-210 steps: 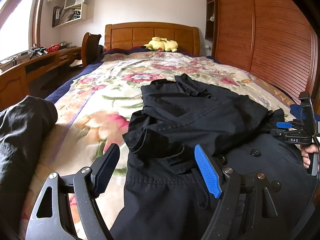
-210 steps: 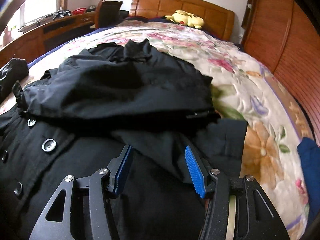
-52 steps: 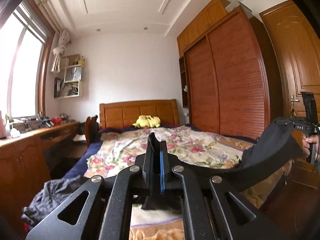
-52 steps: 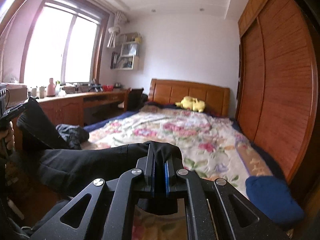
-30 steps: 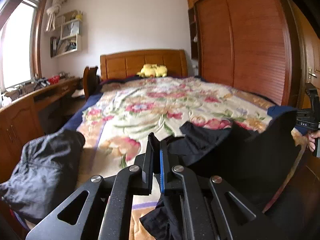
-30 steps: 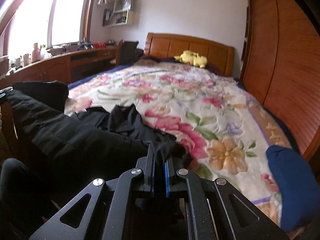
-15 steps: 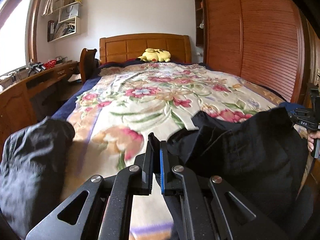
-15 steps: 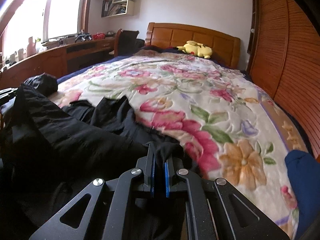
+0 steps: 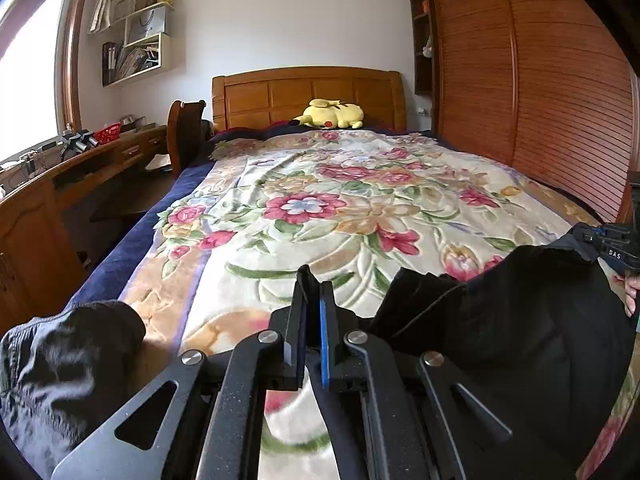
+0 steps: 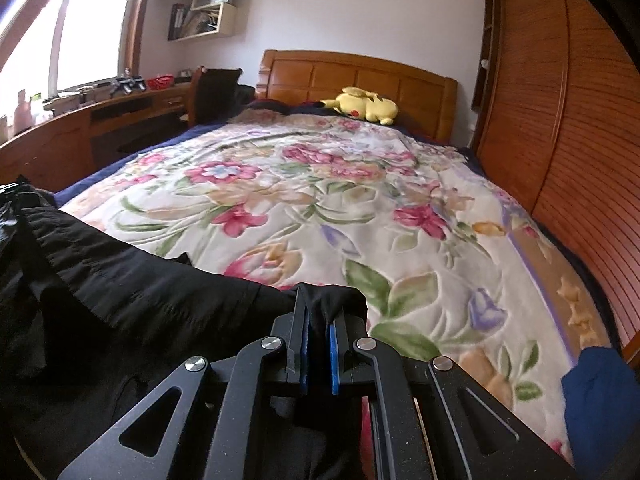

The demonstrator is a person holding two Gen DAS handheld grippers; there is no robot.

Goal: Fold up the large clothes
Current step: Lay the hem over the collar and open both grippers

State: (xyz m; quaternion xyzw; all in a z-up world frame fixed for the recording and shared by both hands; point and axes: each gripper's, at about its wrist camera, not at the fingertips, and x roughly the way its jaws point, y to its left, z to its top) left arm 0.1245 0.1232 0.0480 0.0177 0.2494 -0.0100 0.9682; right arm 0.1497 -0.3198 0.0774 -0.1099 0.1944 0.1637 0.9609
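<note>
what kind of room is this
A home bedroom, most likely: a bed with a floral blanket and wooden headboard, a yellow plush toy by it, a slatted wooden wardrobe on one side and a desk under the window.

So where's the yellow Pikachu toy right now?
The yellow Pikachu plush lies at the far end of the bed, right against the wooden headboard, beyond the floral blanket in both wrist views.

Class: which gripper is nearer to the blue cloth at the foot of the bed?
Right. The blue cloth lies just to the right gripper's right; the left gripper holds the black coat's far side, beyond it.
</note>
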